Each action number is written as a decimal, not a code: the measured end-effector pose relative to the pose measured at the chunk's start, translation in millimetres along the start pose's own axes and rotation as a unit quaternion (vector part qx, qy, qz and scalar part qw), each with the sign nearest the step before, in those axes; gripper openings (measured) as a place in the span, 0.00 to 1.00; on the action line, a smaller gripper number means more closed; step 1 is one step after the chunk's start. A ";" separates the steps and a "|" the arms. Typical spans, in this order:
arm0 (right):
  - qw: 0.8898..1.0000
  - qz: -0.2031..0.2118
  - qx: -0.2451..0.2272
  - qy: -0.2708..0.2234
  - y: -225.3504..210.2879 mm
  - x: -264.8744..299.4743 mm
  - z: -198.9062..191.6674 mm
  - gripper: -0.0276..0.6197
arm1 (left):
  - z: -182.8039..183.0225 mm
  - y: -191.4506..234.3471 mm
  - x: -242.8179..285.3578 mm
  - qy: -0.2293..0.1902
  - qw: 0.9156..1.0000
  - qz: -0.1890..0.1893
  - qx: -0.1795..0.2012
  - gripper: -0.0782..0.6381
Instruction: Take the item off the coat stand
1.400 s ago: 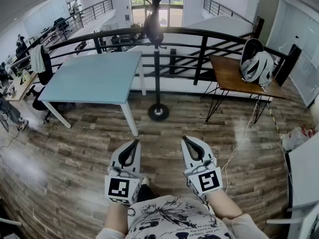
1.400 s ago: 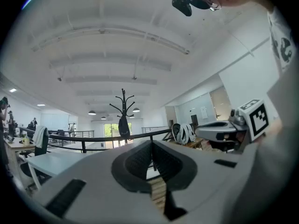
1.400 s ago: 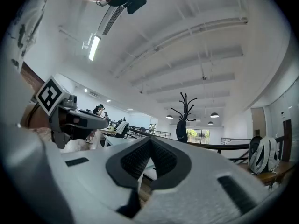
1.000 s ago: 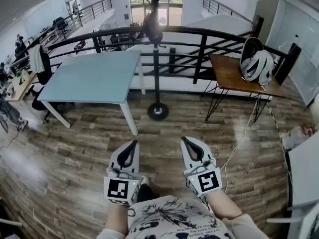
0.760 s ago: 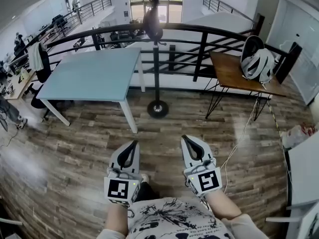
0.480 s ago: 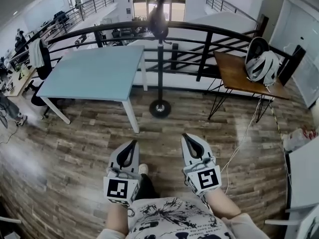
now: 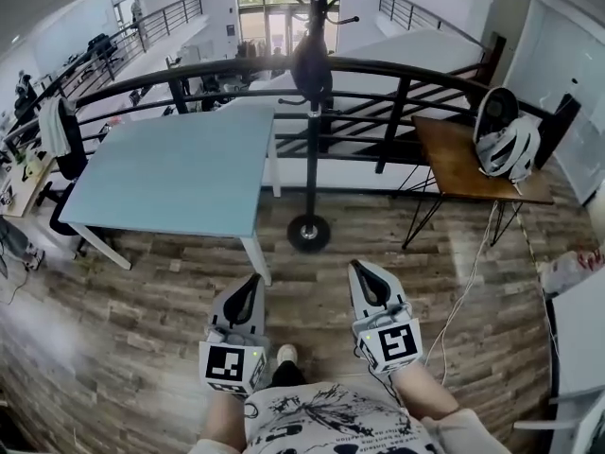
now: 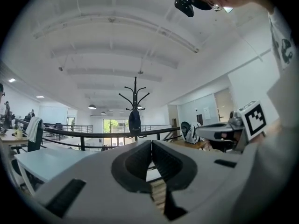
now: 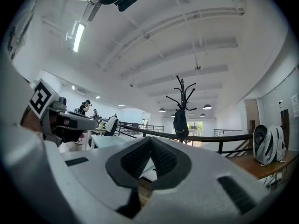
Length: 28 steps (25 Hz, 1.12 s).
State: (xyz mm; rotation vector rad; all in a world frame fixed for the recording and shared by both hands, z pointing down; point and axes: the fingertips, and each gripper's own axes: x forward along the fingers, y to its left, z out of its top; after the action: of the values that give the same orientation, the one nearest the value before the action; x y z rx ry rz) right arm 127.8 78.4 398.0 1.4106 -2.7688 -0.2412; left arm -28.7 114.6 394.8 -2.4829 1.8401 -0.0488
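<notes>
A black coat stand [image 7: 315,130] rises from a round base [image 7: 309,233] on the wood floor, in front of the railing. A dark bag-like item [image 7: 312,64] hangs from its upper hooks; it also shows in the left gripper view as the item [image 8: 134,120] and in the right gripper view as the item [image 9: 180,122]. My left gripper [image 7: 253,282] and right gripper [image 7: 359,270] are held low in front of my body, well short of the stand. Both point toward it. Each has its jaws pressed together with nothing between them.
A light blue table [image 7: 180,164] stands left of the stand. On the right, a brown wooden table [image 7: 477,164] carries a grey backpack [image 7: 506,140]. A black curved railing [image 7: 397,69] runs behind. A white cable [image 7: 463,282] trails over the floor at right.
The view has moved forward: the stand and tables sit lower and nearer in the head view. Both grippers stay shut and level in front of me.
</notes>
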 end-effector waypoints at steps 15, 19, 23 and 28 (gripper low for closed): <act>0.999 -0.048 0.004 0.010 -19.0 217.0 -7.2 0.03 | -6.3 167.3 142.2 0.004 0.999 -0.037 0.000 0.12; 0.999 -0.042 0.001 0.007 -35.9 258.7 -16.8 0.03 | -15.3 190.0 179.5 0.014 1.000 -0.026 -0.002 0.12; 0.999 -0.034 0.005 0.004 -64.5 304.3 -26.4 0.03 | -15.0 210.1 226.1 0.013 1.000 -0.015 0.002 0.12; 1.000 -0.013 0.013 -0.007 -107.4 368.3 -22.7 0.03 | -1.5 226.1 295.5 -0.004 1.000 -0.009 0.019 0.12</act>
State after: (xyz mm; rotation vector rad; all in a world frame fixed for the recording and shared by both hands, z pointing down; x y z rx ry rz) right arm -1.4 -283.4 386.9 1.4574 -2.7762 -0.2190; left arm -158.7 -233.7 381.4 -2.4716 1.7955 -0.0722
